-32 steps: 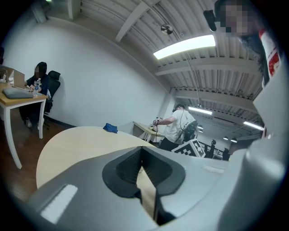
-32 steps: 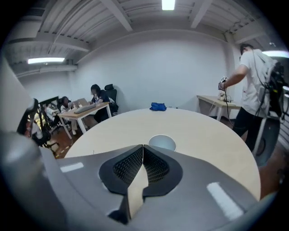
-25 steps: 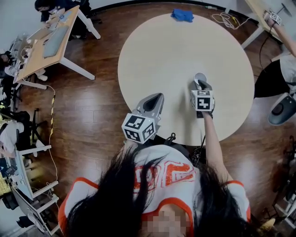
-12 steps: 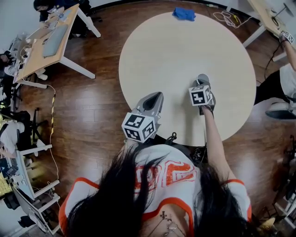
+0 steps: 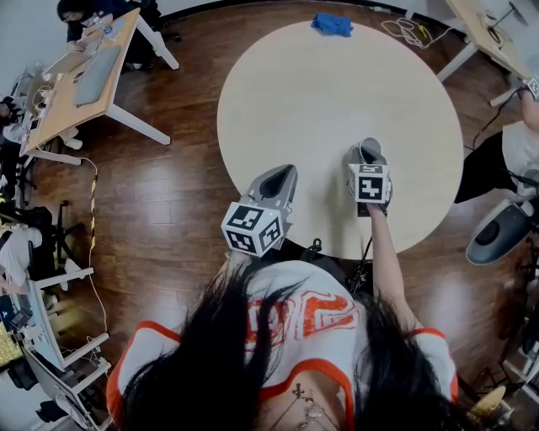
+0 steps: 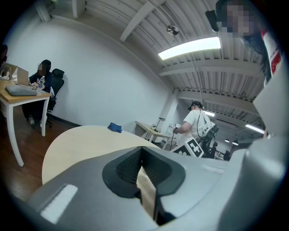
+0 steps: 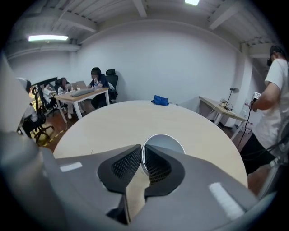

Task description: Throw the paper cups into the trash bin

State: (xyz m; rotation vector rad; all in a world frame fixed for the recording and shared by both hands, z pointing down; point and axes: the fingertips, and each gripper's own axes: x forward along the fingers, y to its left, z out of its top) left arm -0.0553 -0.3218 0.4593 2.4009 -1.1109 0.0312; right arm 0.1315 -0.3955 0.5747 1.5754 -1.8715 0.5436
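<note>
Right claw: right gripper [image 7: 141,159]. Its jaws have just been closing and now pinch the near wall of the paper cup [image 7: 165,142], 1 pad inside the mouth and 1 outside.
Left claw: left gripper [image 6: 141,158]. Its jaws are together with nothing between them, and it is held at the near edge of the table, well apart from the cup.
Task item: 1 paper cup seen. It stands upright, mouth up, on the near half of the round table [image 5: 337,93], toward the person's right.
Step in hand (judged): securing the grip on the cup's rim, ahead of the lift.
Doing it well (judged): the wall is thin and likely to buckle, so the pinch should be only firm enough to carry. Seat the pads well down over the rim, not on its lip alone. Lift straight up so the base does not drag, and keep the cup level on the way.
Risk (judged): a 1-wall grip lets the cup swing or slip if it is moved fast.
Container 1: the paper cup. What shows of its inside is bare and pale, and its bottom is partly hidden by the jaws.
Container 2: the trash bin. It shows in none of the 3 views, so its place and contents cannot be told.
Also on the table: 1 blue cloth [image 5: 332,25] at the far edge, well apart from the cup.
Surroundings: wooden floor, desks, seated people.
</note>
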